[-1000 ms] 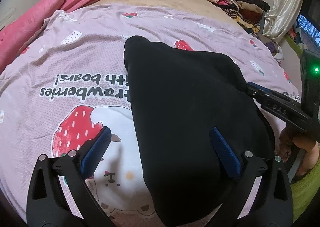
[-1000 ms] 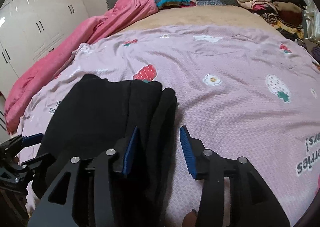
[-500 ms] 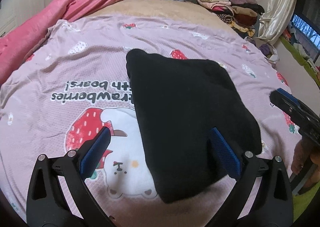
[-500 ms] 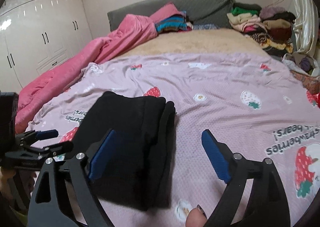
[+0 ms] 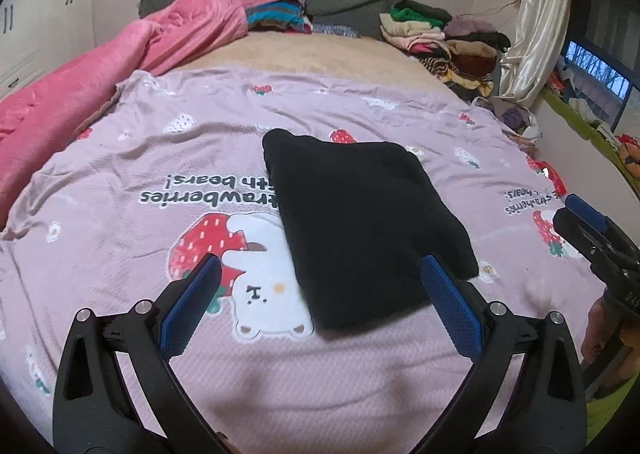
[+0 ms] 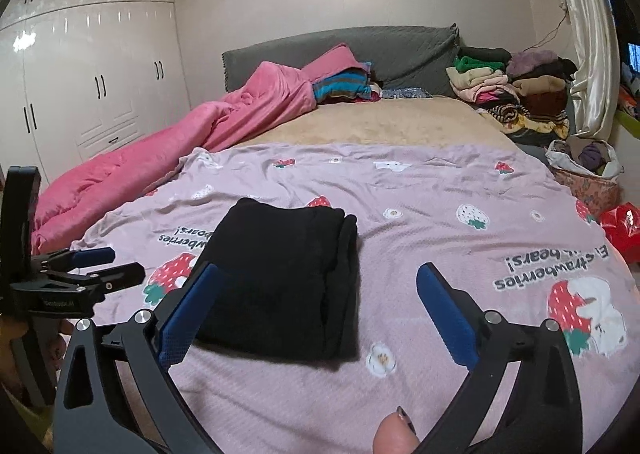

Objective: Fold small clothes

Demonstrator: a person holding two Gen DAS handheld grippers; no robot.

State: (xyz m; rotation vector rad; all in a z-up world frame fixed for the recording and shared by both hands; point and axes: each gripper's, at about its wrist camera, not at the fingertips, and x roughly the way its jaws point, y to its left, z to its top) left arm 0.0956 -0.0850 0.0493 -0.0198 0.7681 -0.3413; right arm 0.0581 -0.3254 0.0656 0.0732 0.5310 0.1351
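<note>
With the folded black fleece garment (image 6: 280,278) lying flat on the pink strawberry-print blanket (image 6: 460,214), both grippers, left (image 5: 320,302) and right (image 6: 316,314), hang spread and empty, the right's jaws just opened; best to lift straight clear without snagging it.

A folded black garment (image 5: 360,226) lies on the strawberry-print bedspread (image 5: 160,158); the left gripper (image 5: 320,302) hovers spread-jawed over its near edge; the right gripper (image 5: 592,230) sits clear, beside it.

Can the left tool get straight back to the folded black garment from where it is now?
Probably yes: the left tool is open, and the black garment lies flat just ahead, nothing between them.
</note>
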